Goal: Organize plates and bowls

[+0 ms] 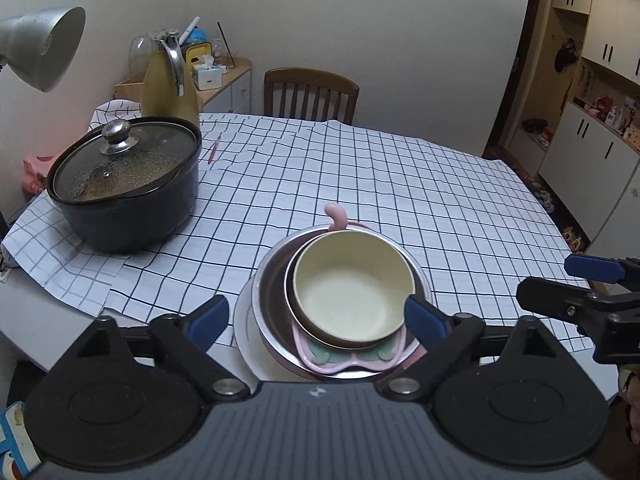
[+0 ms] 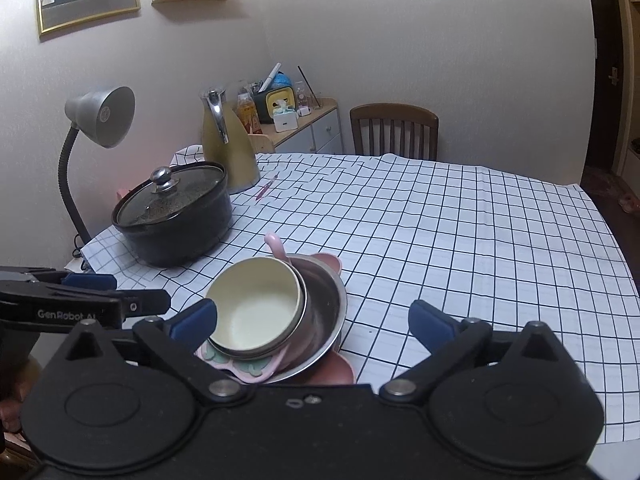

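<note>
I take the pot [image 1: 124, 184] as my landmark and work down in size. The bench [image 1: 400, 184] carries a checked cloth [image 2: 460, 240], and the pot stands on it at the far left, lid on. Beyond the pot stands a yellow jug [image 2: 228, 148]; a lamp [image 2: 100, 118] leans in from its left.

The stack [image 1: 340, 304] sits at the near edge of the bench, nearer to me than the pot and to its right. From the bottom up I read a white plate [image 1: 245, 332], a steel bowl [image 2: 330, 320], a pink dish [image 1: 344, 354] with a curled handle poking up at the back, and a cream bowl [image 1: 352, 284] on top. The cream bowl sits off-centre in the steel one and looks tilted, so I judge the stack a little loose.

Left gripper [image 1: 316, 314]: jaws spread wide, nothing between the pads. The stack lies straight ahead and below, with the right finger [image 1: 424, 316] just beside the cream bowl's rim; I cannot tell whether it touches.

Right gripper [image 2: 314, 318]: jaws spread too, empty. The stack lies ahead and towards its left finger [image 2: 196, 318], while its right finger hangs over bare cloth.

The stack is round, with no long axis to line up on. Both hands are close; the left one is squarer to it, so I judge it better placed for any next pinch.
</note>
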Demonstrator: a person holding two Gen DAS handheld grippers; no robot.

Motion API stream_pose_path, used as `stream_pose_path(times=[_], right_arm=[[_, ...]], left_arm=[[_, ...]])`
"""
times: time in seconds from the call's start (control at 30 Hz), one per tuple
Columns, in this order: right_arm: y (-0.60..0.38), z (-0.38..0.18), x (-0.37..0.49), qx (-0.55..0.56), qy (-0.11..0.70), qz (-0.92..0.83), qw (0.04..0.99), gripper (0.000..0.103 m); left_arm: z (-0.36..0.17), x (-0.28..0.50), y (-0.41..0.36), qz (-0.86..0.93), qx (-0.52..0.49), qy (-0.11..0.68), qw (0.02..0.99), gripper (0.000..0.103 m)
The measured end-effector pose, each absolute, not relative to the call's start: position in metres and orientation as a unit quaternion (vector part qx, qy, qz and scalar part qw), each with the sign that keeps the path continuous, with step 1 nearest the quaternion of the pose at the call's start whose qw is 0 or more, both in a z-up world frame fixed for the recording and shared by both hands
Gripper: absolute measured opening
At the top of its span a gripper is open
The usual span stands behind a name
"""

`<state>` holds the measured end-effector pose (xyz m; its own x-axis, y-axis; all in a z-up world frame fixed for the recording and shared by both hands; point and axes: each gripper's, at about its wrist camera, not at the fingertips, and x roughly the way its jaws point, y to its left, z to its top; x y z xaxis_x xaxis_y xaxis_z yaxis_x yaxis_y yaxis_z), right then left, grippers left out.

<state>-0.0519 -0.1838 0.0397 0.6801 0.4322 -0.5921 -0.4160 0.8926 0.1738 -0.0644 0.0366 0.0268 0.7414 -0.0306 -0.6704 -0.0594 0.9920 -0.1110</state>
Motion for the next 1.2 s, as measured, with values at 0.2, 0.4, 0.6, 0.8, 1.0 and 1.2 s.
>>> stream_pose_path(times=[0.2, 0.4, 0.6, 0.8, 1.0, 1.2], right_arm=[[-0.189, 0.039, -0.057, 0.018, 0.327, 0.227, 0.917, 0.103], [-0.194, 0.041, -0.064, 0.021, 0.322, 0.227, 0.919, 0.103], [-0.198, 0.045, -0.067, 0.021, 0.318, 0.225, 0.921, 0.103], [-0.200, 0.046, -0.068, 0.023, 0.319, 0.219, 0.922, 0.103], [-0.199, 0.046, -0.069, 0.025, 0.320, 0.220, 0.921, 0.103], [-0.200, 0.044, -0.069, 0.027, 0.326, 0.220, 0.919, 0.103]], left_arm=[[0.025, -0.071, 0.029, -0.006, -0.063, 0.361, 0.931, 0.100], [0.028, -0.078, 0.025, -0.008, -0.072, 0.356, 0.932, 0.100], [0.032, -0.082, 0.021, -0.008, -0.071, 0.349, 0.934, 0.100], [0.032, -0.082, 0.019, -0.008, -0.076, 0.353, 0.933, 0.100], [0.030, -0.083, 0.016, -0.009, -0.070, 0.357, 0.932, 0.100], [0.029, -0.083, 0.014, -0.007, -0.062, 0.356, 0.932, 0.100]])
